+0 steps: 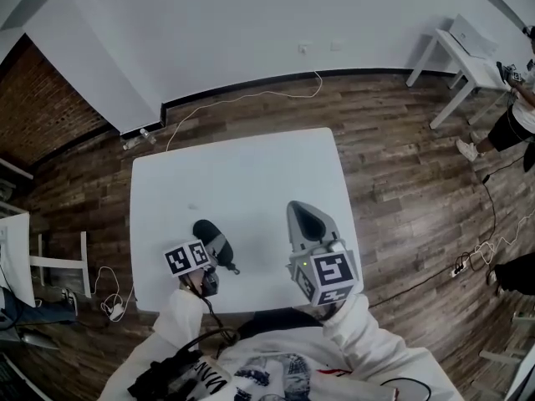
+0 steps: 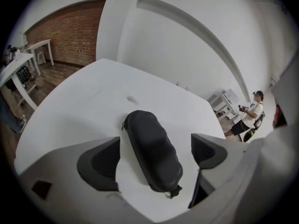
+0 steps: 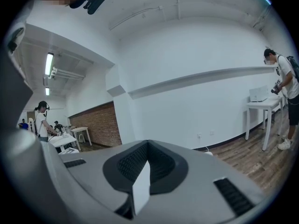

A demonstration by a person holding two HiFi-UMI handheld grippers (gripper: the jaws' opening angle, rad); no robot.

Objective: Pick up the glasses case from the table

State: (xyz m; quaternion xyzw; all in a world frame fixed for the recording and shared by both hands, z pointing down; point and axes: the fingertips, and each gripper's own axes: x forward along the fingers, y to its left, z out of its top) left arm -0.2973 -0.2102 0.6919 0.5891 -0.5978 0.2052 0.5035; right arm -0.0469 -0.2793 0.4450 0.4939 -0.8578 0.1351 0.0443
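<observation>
With your left gripper (image 2: pixel 154 157) wide open astride the black oval zippered glasses case (image 2: pixel 147 139), centre it, then squeeze.

No legible text anywhere. The shirt print (image 1: pixel 216 381), behind the left gripper (image 1: pixel 214 242) toward the wearer, is too blurred to read.

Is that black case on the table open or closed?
Closed: the case lies flat on the table, its halves together with no gap showing.
</observation>
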